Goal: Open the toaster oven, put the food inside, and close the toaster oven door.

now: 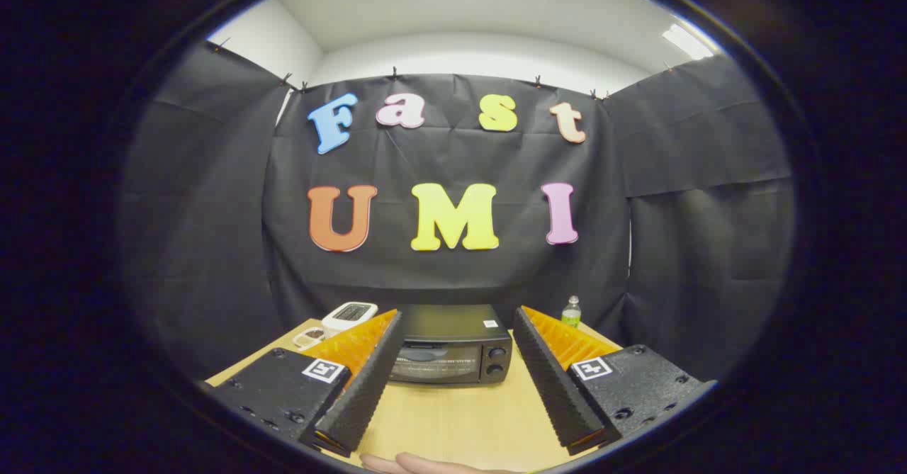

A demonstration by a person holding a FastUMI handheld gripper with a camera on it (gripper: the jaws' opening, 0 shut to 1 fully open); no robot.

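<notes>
The tool (457, 318) is hovering with its fingers spread wide and gripping nothing, probably lined up to reach the door. The toaster oven (449, 346) is sitting beyond the fingers on a pale wooden worktop (460, 417), its door closed. A white scale (348, 315) and a small dish (310, 336) are resting to its left, a green bottle (571, 311) to its right. Black cloth is walling the booth under ceiling lights.
</notes>
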